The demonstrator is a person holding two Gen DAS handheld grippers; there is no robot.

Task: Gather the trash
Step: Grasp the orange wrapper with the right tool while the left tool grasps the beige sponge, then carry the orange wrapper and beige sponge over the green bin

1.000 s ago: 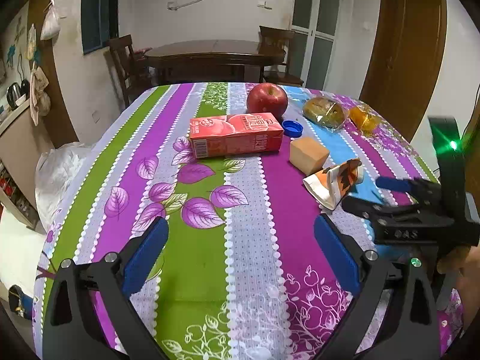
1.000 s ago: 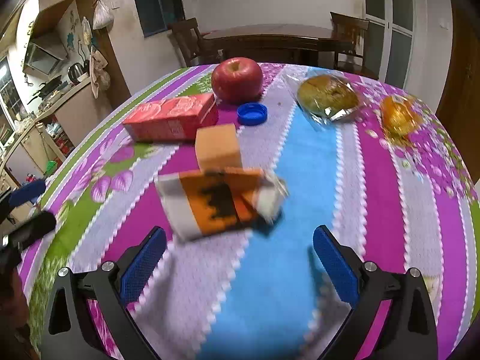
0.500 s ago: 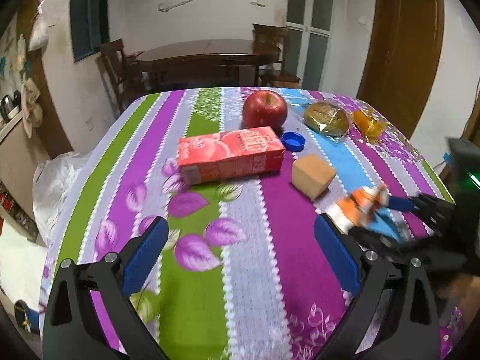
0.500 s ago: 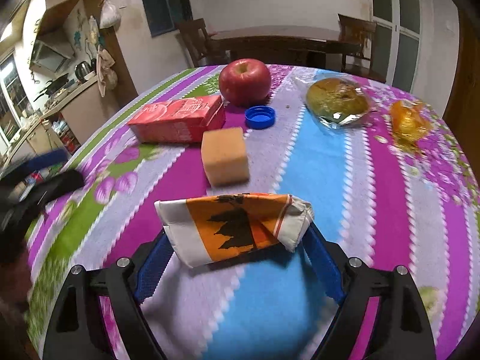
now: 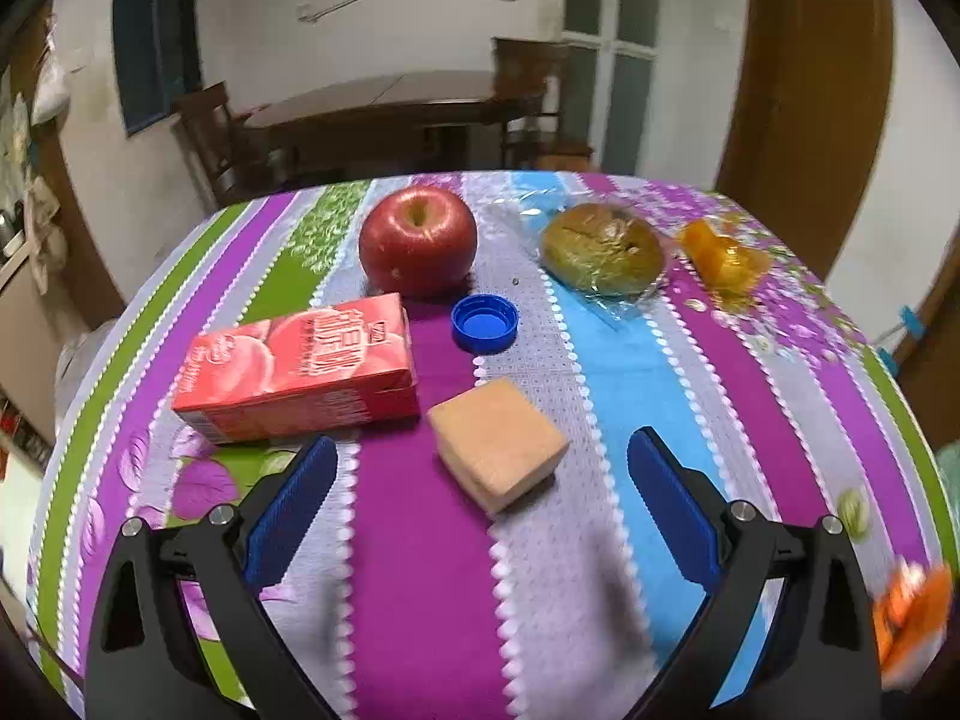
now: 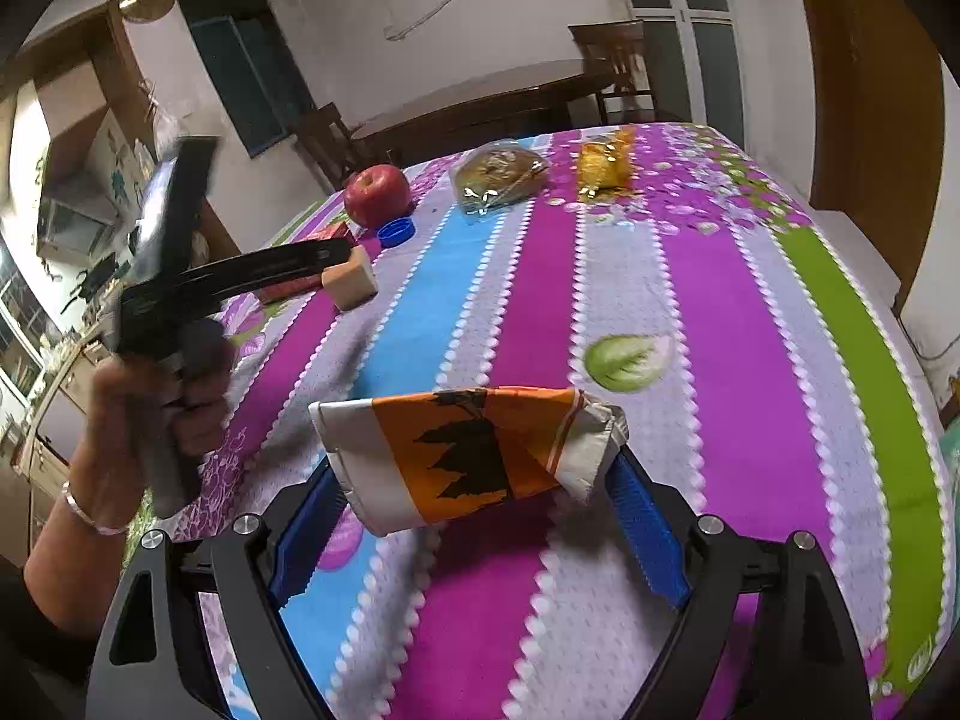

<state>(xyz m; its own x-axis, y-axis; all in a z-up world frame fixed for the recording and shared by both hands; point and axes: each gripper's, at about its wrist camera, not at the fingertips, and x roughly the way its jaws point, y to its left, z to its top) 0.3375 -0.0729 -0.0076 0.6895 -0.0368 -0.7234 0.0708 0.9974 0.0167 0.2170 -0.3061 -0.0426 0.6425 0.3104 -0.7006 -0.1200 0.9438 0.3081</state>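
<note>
The left wrist view showed the left gripper (image 5: 480,492) spread wide over the table (image 5: 708,372), a tan block (image 5: 498,444) between its blue fingers, untouched. The right wrist view showed the right gripper (image 6: 474,516) pinching an orange wrapper (image 6: 468,456) above the table.

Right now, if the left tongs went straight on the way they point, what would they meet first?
Most likely the tan block: it sits just ahead of the open left tongs, roughly centred between the blue pads. Beyond it lies the blue bottle cap. Depth is uncertain through the fisheye.
</note>
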